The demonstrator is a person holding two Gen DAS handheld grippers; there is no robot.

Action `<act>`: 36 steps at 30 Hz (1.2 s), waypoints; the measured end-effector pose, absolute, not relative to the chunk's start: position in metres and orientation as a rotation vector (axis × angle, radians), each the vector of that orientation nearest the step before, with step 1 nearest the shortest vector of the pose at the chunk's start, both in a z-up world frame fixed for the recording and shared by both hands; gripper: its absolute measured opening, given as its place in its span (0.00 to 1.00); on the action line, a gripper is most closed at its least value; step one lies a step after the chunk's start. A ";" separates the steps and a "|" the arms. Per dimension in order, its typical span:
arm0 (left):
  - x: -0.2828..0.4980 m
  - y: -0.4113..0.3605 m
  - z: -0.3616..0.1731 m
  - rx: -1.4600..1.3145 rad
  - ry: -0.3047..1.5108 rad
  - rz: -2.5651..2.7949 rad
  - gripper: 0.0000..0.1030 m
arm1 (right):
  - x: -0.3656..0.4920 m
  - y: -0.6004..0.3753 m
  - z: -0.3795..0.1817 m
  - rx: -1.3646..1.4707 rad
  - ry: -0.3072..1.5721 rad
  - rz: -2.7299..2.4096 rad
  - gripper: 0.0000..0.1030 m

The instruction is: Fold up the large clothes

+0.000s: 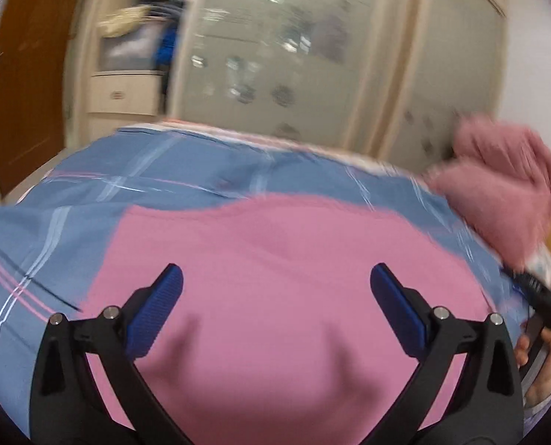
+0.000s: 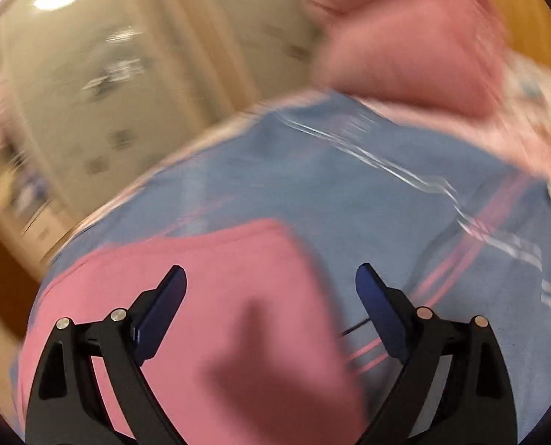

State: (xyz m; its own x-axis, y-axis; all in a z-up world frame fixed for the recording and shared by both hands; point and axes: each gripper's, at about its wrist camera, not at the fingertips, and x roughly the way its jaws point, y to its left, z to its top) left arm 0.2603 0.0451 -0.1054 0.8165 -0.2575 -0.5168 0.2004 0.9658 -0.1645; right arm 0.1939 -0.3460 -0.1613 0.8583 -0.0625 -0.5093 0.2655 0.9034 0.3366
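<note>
Both tongs, left (image 1: 276, 285) & right (image 2: 271, 285), spread, empty, over pink garment (image 1: 275, 259).

The garment (image 1: 275, 296) under the left fingers (image 1: 164, 304) is plain pink. The fingers have blue ribbed pads on black arms. The sheet (image 1: 71, 193) around the garment is grey-blue, with a check of white and pink stripes. Beyond the right fingers (image 2: 379, 307), also blue on black, a heap (image 2: 405, 48) is dusty pink. Farther behind, the wardrobe (image 1: 349, 55) is beige, with pale doors bearing small grey motifs. The door (image 1: 27, 92) is brown.
</note>
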 end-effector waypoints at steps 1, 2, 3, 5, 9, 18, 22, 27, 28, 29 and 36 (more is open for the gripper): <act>0.262 0.030 -0.110 -0.069 0.593 -0.260 0.98 | 0.194 -0.321 -0.159 0.339 0.530 -0.124 0.90; 0.267 0.013 -0.119 -0.023 0.629 -0.266 0.98 | 0.197 -0.300 -0.161 0.277 0.556 -0.084 0.90; 0.272 0.002 -0.128 0.012 0.665 -0.252 0.98 | 0.201 -0.287 -0.167 0.240 0.577 -0.062 0.90; 0.289 -0.014 -0.155 0.057 0.771 -0.212 0.98 | 0.218 -0.262 -0.195 0.145 0.669 -0.051 0.90; 0.311 -0.015 -0.186 0.056 0.826 -0.171 0.98 | 0.240 -0.257 -0.225 0.077 0.703 -0.057 0.99; 0.330 -0.015 -0.190 0.051 0.874 -0.100 0.98 | 0.251 -0.259 -0.219 0.096 0.763 -0.056 0.99; 0.291 -0.003 -0.153 0.081 0.724 -0.067 0.98 | 0.213 -0.273 -0.183 0.181 0.622 -0.107 0.99; 0.307 0.043 -0.185 0.049 0.846 -0.037 0.98 | 0.227 -0.292 -0.202 0.210 0.753 -0.156 0.99; 0.309 0.050 -0.193 0.028 0.845 -0.073 0.98 | 0.230 -0.291 -0.209 0.214 0.765 -0.149 0.99; 0.309 0.049 -0.194 0.040 0.832 -0.077 0.98 | 0.233 -0.290 -0.214 0.204 0.761 -0.155 0.99; 0.281 0.040 -0.173 0.044 0.783 -0.025 0.98 | 0.221 -0.273 -0.189 0.200 0.758 -0.245 0.99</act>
State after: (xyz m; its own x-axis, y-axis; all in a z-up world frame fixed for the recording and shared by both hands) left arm 0.2806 0.0400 -0.1734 0.7087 -0.0065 -0.7054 0.0390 0.9988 0.0299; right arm 0.2207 -0.2734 -0.1888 0.7003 -0.1465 -0.6987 0.2900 0.9527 0.0909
